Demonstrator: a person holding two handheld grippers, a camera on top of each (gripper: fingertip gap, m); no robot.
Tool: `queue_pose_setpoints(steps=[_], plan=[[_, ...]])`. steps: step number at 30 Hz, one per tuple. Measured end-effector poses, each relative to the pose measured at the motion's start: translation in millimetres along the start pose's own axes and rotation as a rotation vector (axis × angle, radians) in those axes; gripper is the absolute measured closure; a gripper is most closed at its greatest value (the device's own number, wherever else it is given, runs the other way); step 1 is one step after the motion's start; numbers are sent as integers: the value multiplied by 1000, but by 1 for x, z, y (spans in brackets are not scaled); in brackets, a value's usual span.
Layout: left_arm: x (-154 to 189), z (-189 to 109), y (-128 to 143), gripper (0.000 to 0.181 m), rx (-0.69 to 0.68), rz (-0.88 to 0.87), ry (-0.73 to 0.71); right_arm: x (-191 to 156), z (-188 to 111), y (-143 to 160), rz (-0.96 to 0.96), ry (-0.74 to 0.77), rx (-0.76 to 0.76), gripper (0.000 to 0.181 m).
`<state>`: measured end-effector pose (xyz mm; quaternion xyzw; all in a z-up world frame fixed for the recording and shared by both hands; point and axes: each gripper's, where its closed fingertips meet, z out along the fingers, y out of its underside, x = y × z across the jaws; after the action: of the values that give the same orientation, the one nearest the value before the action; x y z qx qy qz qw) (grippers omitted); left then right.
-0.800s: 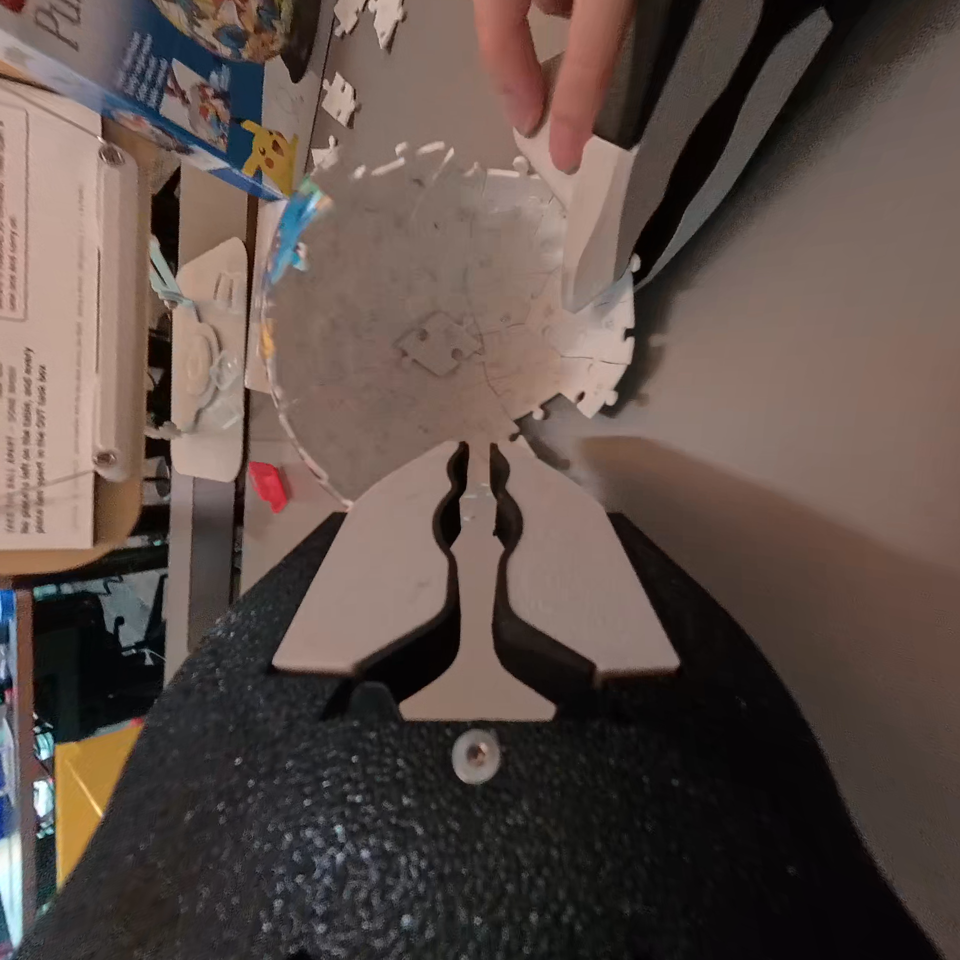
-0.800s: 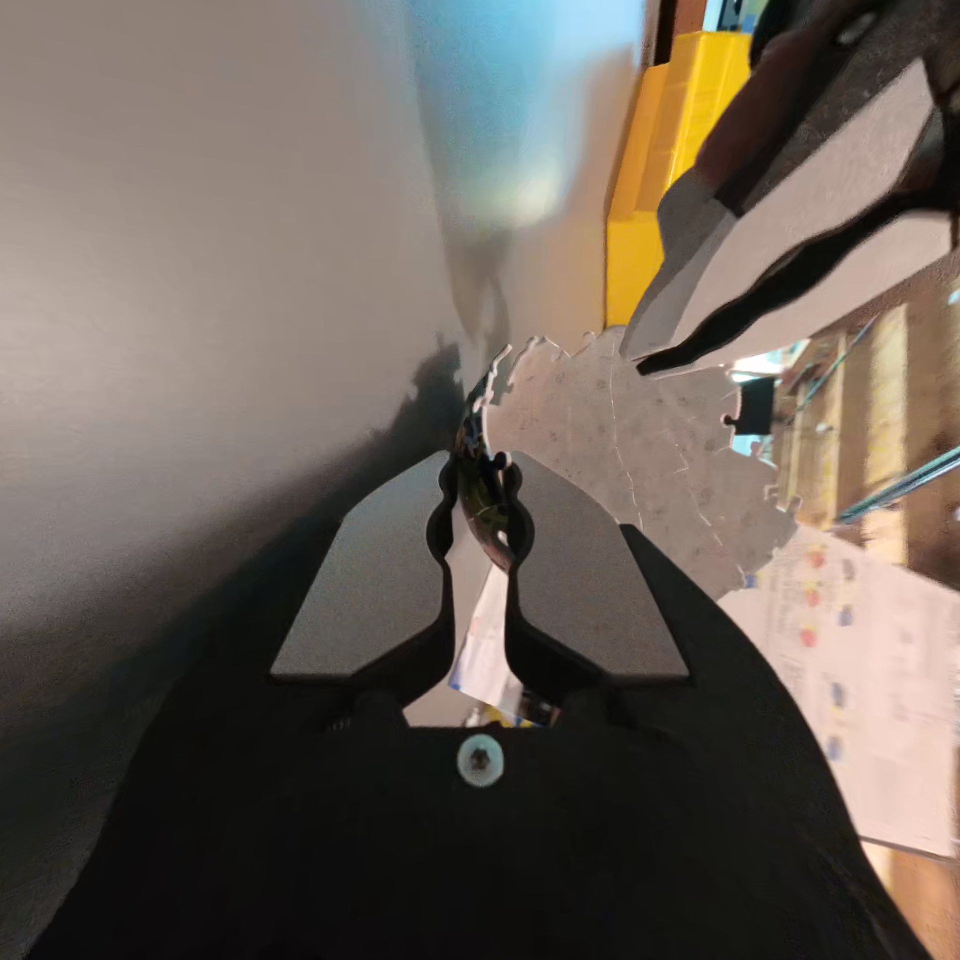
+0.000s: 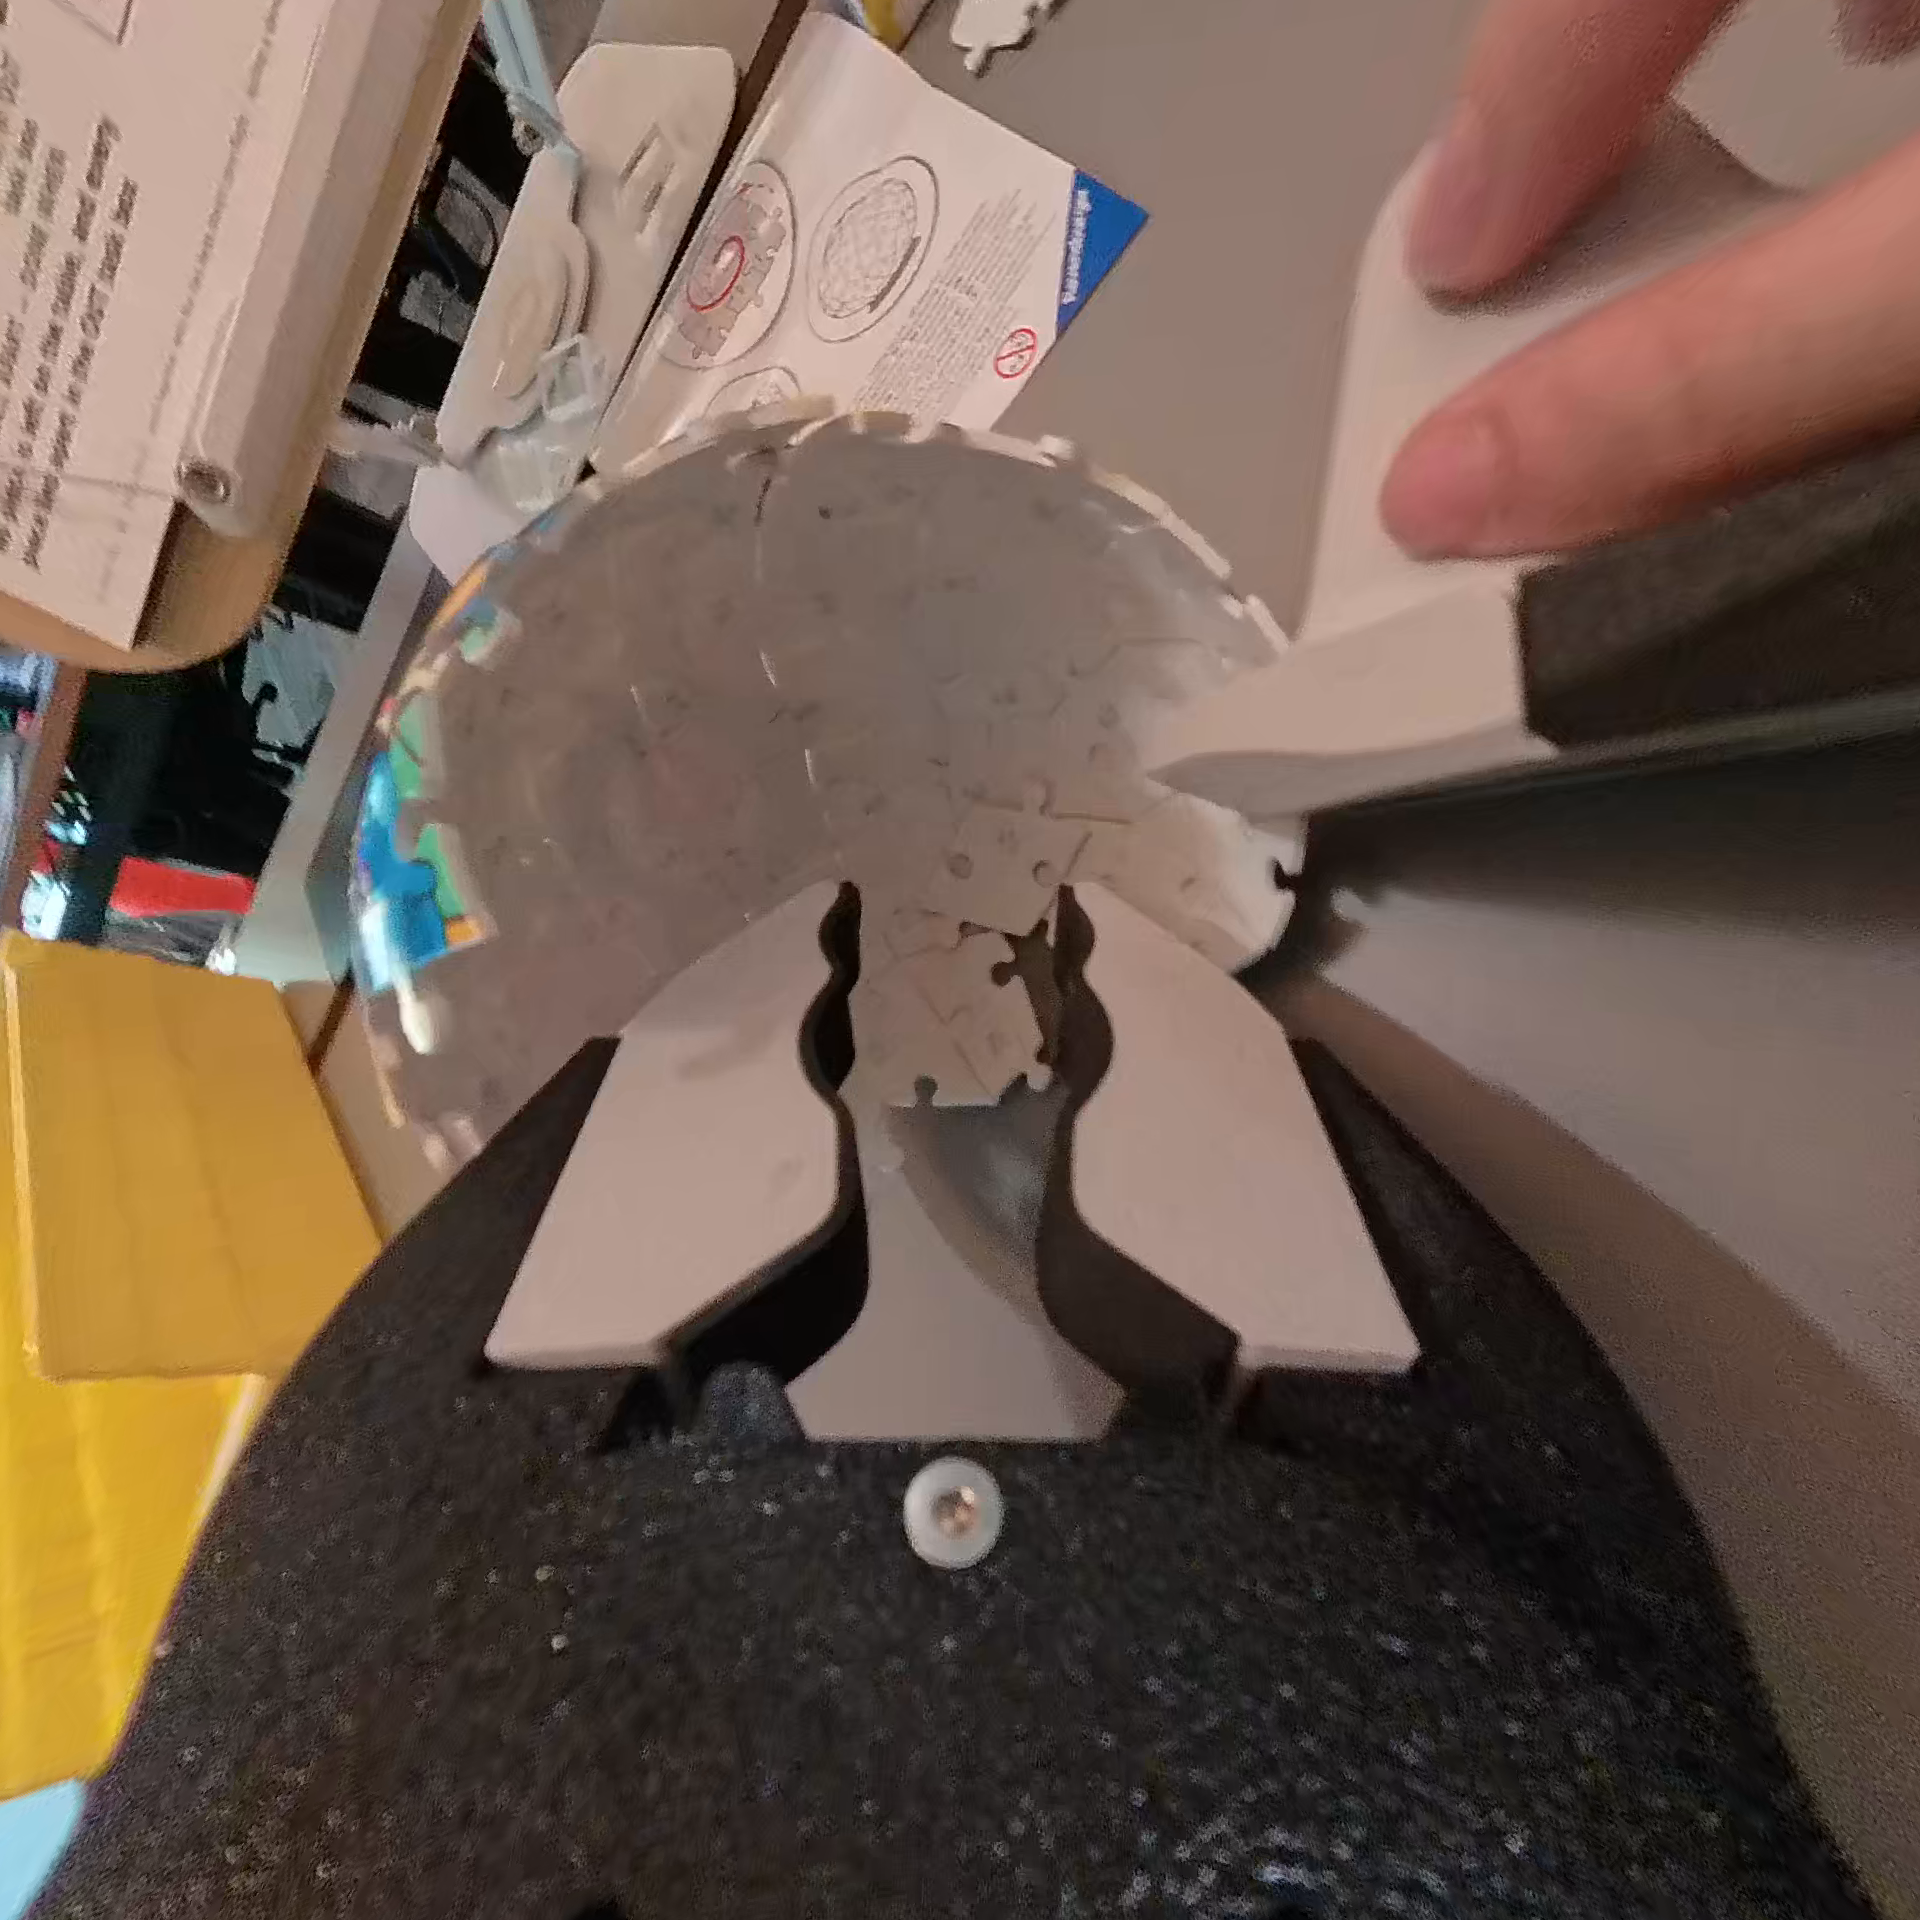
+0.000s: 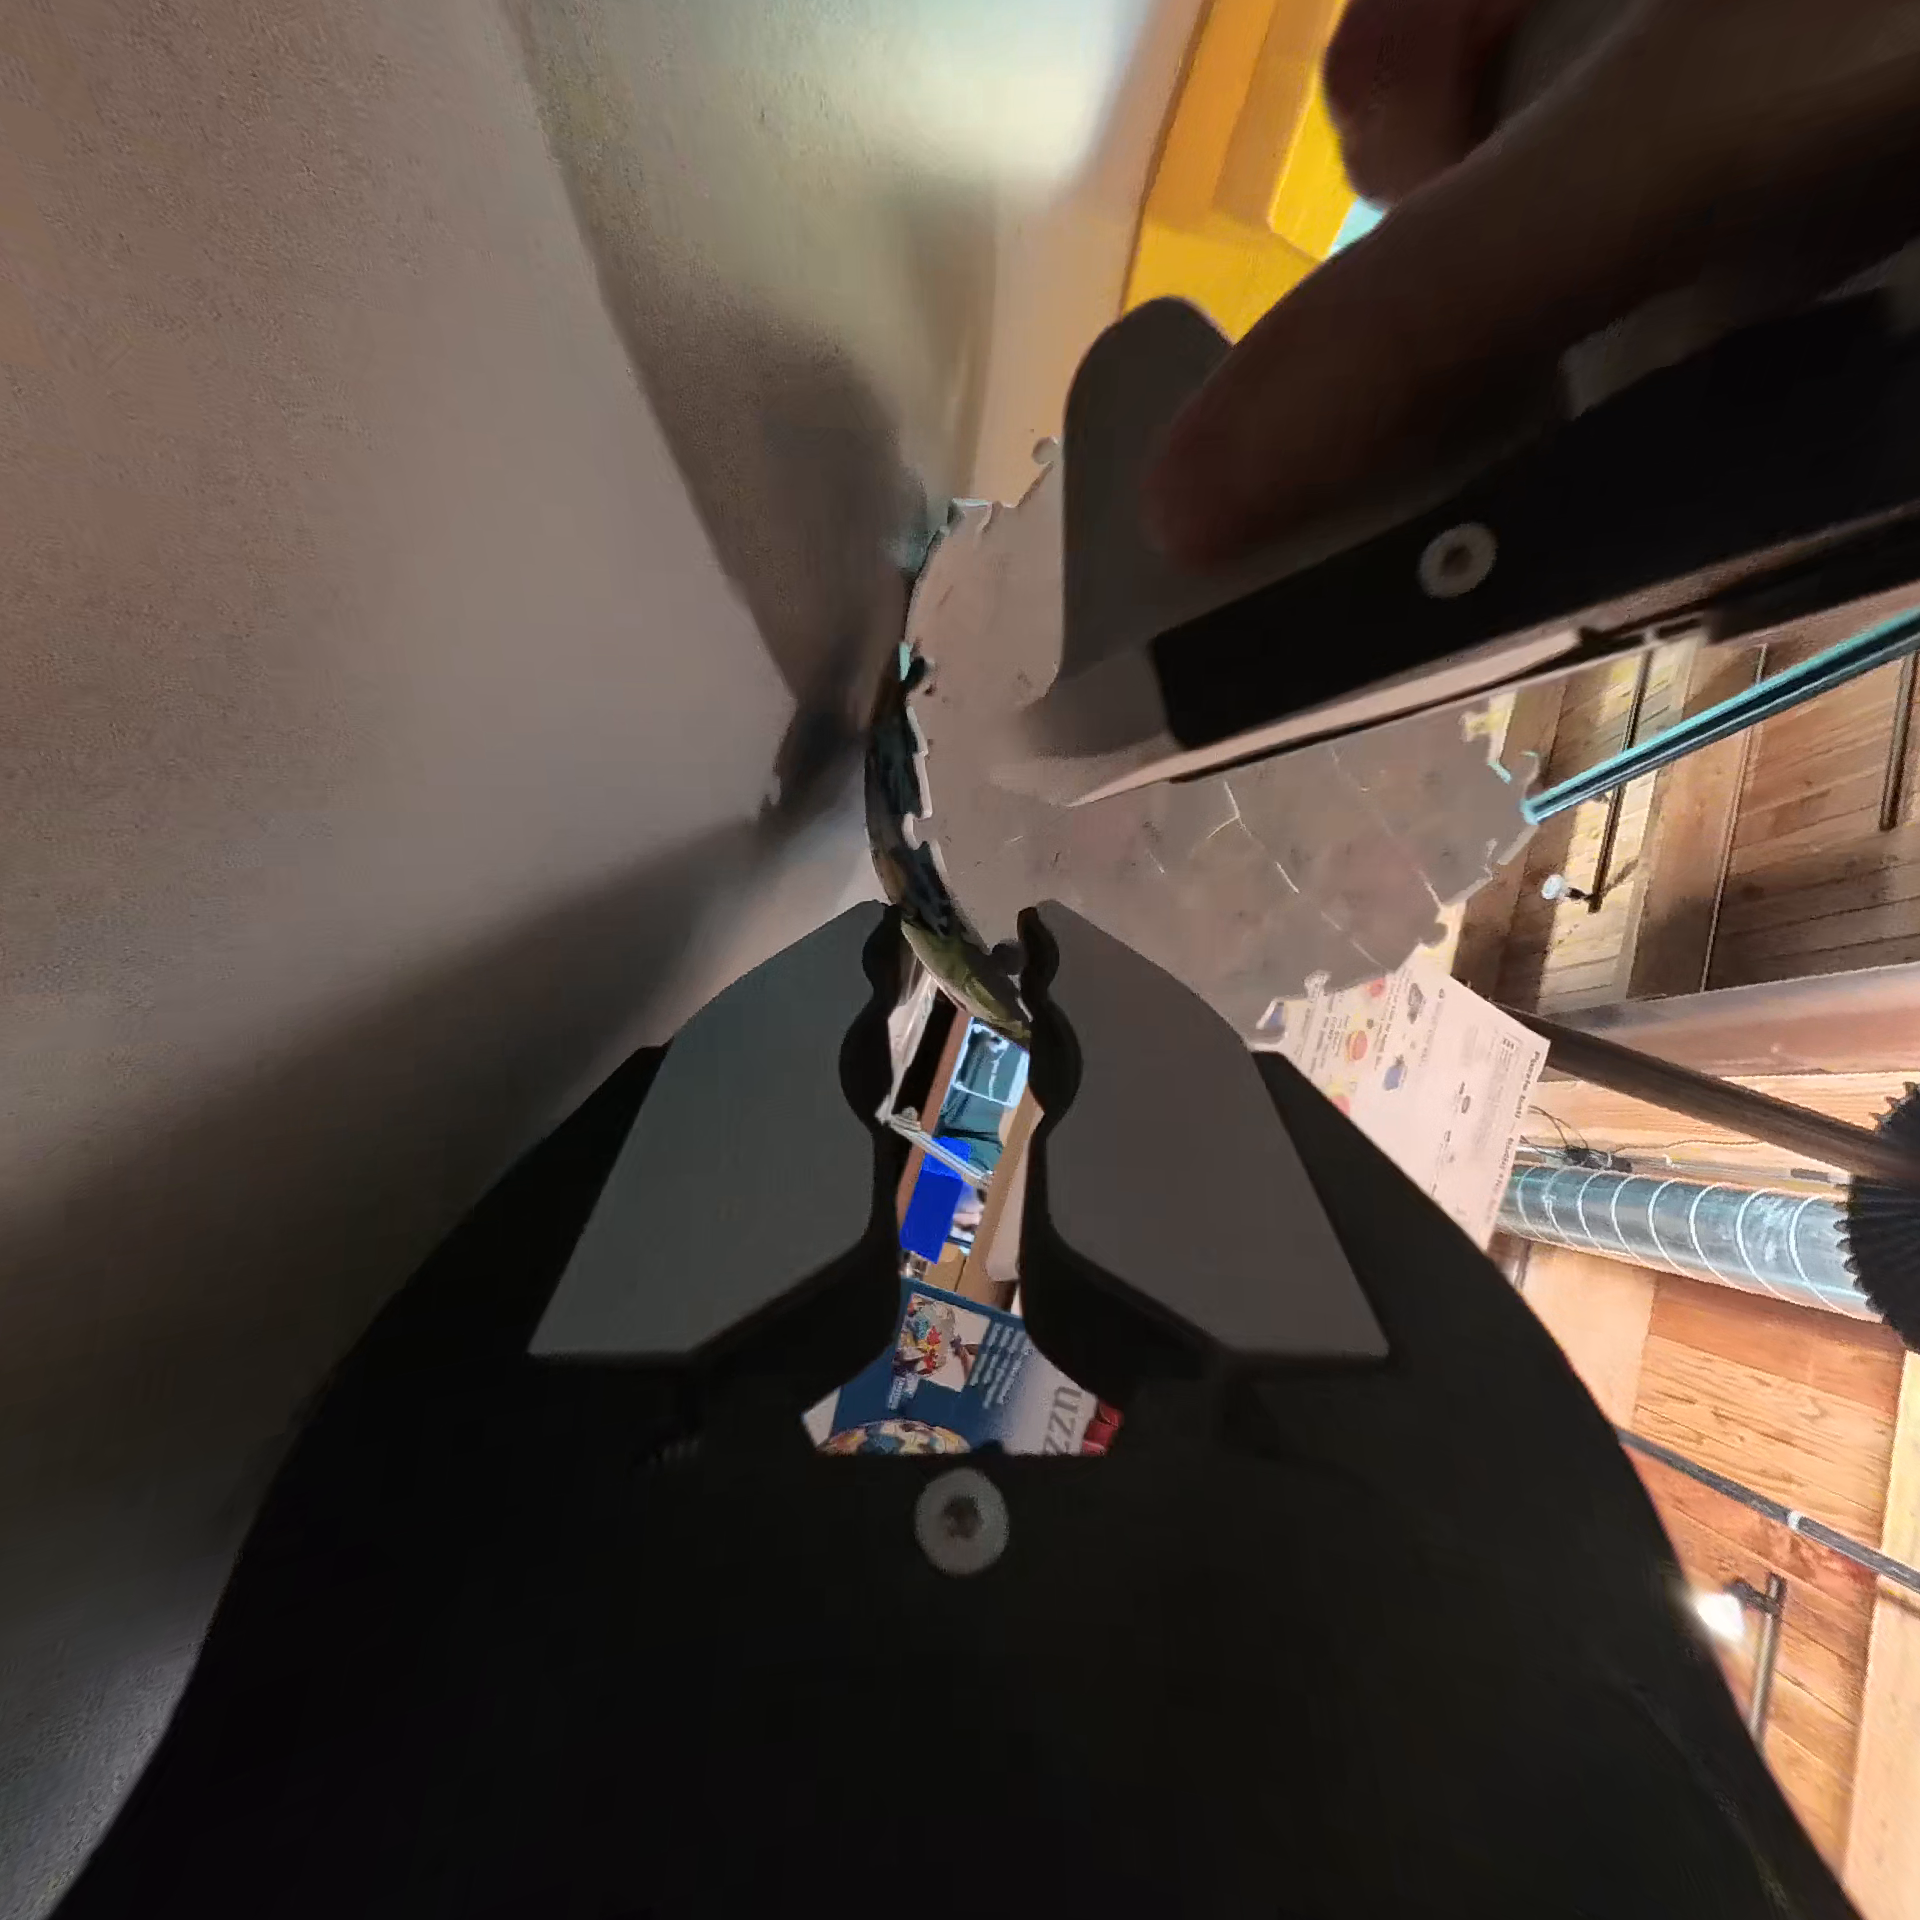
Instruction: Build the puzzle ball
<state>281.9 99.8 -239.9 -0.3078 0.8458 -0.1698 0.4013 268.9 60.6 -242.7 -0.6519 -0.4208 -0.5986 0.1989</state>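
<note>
The plain grey tabletop [image 3: 1195,260] fills the view from twelve to four o'clock. At eleven o'clock, a white instruction leaflet [image 3: 883,270] lies on it.

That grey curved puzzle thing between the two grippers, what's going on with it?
A person is assembling a puzzle ball with two handheld grippers. The half-built grey curved puzzle shell, its coloured face turned away, is pinched at its jagged edge by both the left gripper and the right gripper. It is an open dome, far from complete. A white instruction leaflet lies behind it.

Grey tabletop [image 3: 1662,1091], wood-panelled wall [image 4: 1766,810]
</note>
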Motion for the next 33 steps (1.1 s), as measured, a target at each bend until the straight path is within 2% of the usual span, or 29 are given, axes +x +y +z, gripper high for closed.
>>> queue_pose_setpoints(steps=[5,9,16,20,24,28,31,33], plan=[[8,14,-1,145,-39,-231,36,0,0,-1,41,0,29,159],[-7,22,1,151,-74,-321,-76,-1,0,-2,55,-7,39,160],[-1,32,7,156,-210,-297,-54,-5,2,-3,111,-54,55,162],[4,35,8,173,-242,-222,-12,-7,2,-4,123,-68,65,163],[10,29,15,181,-303,-131,46,-6,2,-4,127,-74,59,163],[16,17,23,181,-350,-123,124,-6,2,-4,134,-76,60,163],[9,6,28,180,-372,-130,124,-5,2,-5,131,-75,62,162],[5,4,19,169,-317,-130,98,-5,2,-5,127,-73,62,162]])
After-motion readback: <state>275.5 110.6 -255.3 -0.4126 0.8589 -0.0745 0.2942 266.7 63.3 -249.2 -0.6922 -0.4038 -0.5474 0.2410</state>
